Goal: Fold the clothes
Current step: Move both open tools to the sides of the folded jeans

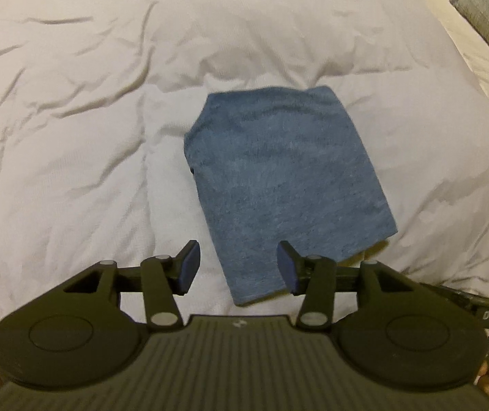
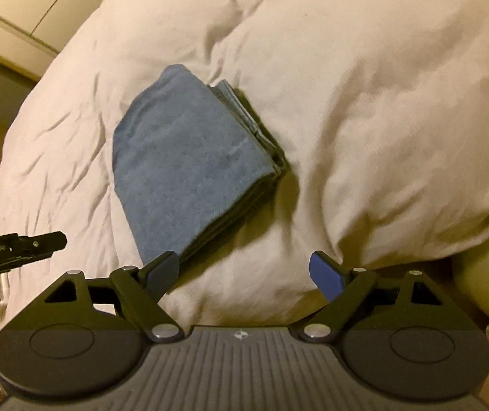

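Centre frame in both wrist views, the folded blue terry-cloth garment [image 1: 285, 185] sits on the rumpled white duvet [image 1: 73, 102], unheld. Left gripper [image 1: 237, 267] and right gripper [image 2: 244, 274] both gape empty just short of its near edge. Risk: soft bedding lets the stacked layers [image 2: 261, 130] splay if nudged.

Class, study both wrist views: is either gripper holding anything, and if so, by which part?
Nothing is held. The left gripper and right gripper are both open above the folded blue garment, which lies free on the white duvet.
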A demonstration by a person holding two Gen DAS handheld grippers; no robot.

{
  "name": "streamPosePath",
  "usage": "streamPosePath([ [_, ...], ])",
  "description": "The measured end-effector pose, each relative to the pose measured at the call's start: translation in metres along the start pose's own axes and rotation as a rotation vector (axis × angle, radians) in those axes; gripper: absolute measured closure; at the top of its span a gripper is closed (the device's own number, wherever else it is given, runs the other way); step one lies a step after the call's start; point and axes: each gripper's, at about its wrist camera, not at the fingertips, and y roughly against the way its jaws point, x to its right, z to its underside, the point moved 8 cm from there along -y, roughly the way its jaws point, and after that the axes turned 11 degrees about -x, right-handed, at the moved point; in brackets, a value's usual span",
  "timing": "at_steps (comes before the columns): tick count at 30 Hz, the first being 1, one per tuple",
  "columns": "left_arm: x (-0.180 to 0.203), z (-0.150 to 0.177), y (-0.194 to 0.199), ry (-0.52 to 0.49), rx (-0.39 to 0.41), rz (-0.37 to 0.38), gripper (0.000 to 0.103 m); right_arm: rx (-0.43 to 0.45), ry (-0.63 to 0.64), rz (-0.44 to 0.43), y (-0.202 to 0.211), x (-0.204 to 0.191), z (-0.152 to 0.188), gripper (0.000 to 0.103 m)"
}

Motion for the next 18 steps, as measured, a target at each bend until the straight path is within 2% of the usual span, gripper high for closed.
streamPosePath([
  [8,-0.004,0.003,0.005,0.026,-0.004,-0.005,0.056,-0.045,0.055,-0.011,-0.005,-0.006,0.004,0.017],
  [18,-0.026,0.0,-0.03,-0.025,-0.071,0.028,0.053,-0.063,-0.022,0.035,-0.022,-0.004,0.008,0.017],
])
